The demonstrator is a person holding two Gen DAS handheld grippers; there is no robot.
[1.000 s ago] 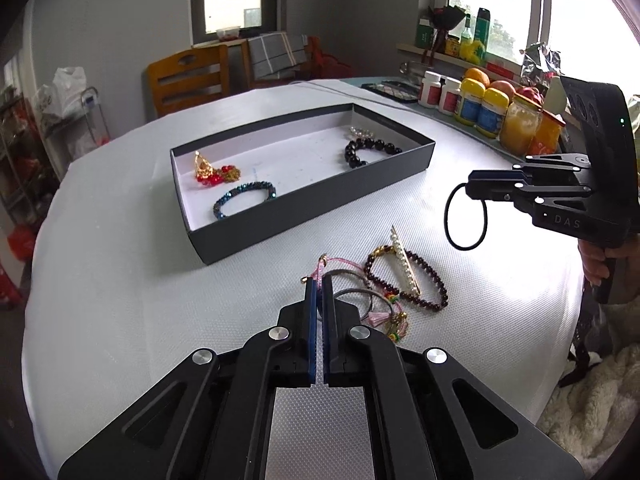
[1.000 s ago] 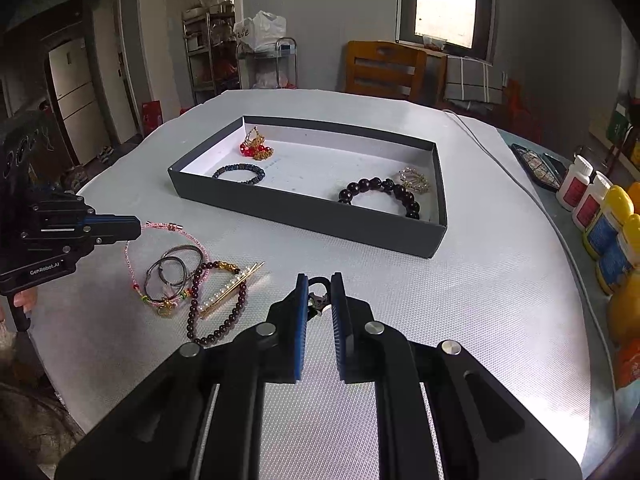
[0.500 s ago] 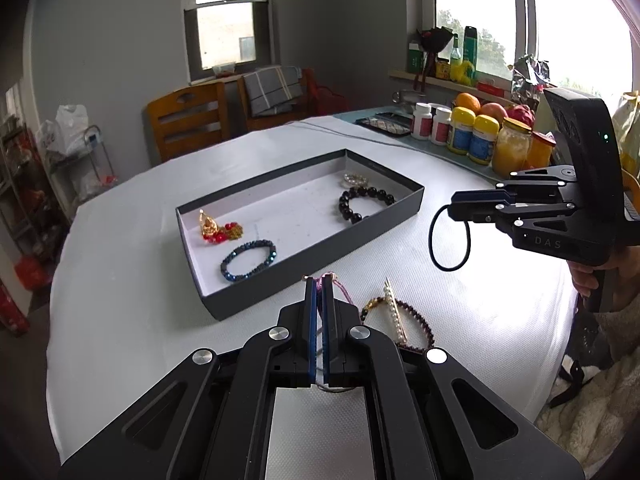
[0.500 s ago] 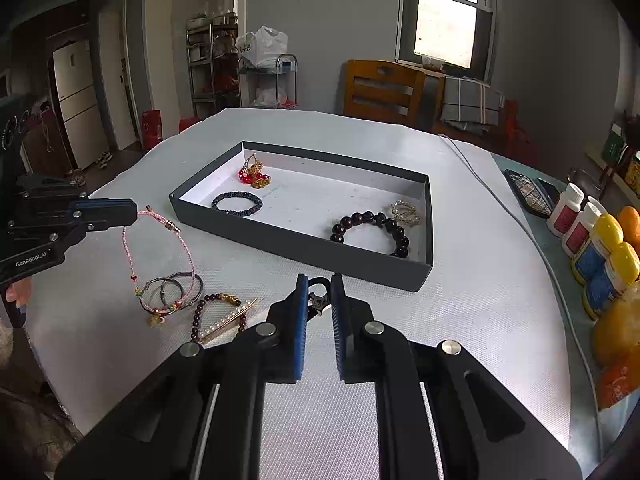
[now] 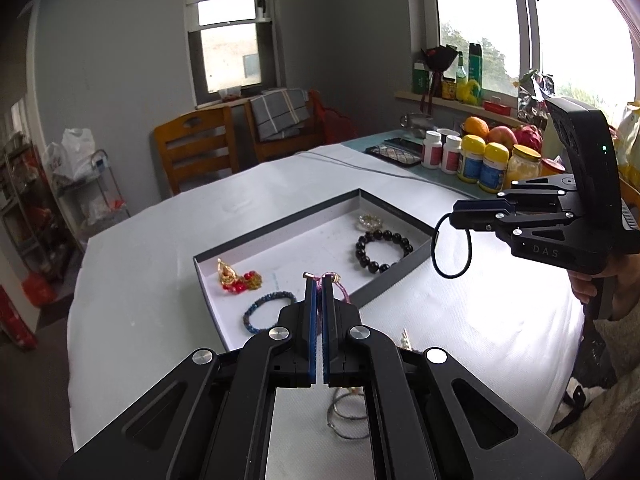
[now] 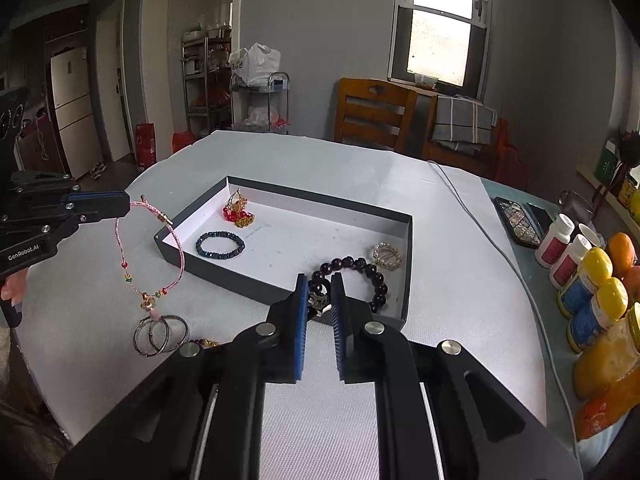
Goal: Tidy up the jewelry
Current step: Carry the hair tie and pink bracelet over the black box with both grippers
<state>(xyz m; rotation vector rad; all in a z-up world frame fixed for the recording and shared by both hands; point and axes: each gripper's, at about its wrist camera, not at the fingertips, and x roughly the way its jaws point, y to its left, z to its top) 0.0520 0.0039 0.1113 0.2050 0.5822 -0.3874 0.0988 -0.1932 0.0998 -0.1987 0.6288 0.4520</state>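
Observation:
A dark shallow box [image 5: 400, 276] [image 6: 224, 270] on the white table holds a blue bead bracelet [image 6: 220, 244], a red and gold ornament [image 6: 238, 212], a dark bead bracelet [image 6: 360, 268] and a gold ring piece [image 6: 387, 255]. My left gripper [image 5: 319, 280] [image 6: 126, 204] is shut on a pink cord bracelet [image 6: 150, 260], which hangs above the table left of the box. My right gripper [image 6: 320, 286] [image 5: 452, 218] is shut on a black hair tie [image 5: 452, 250] with a small charm [image 6: 318, 300], held near the box's right corner.
Grey hair rings [image 6: 160, 334] [image 5: 348, 412] and part of a bead bracelet [image 6: 204, 343] lie on the table in front of the box. Bottles and jars [image 6: 592, 292] stand along the right edge, with a phone [image 6: 518, 220] and a cable [image 6: 500, 256].
My left gripper has lifted the pink cord bracelet off the pile and raised it towards the box. My right gripper has moved closer to the box with the hair tie.

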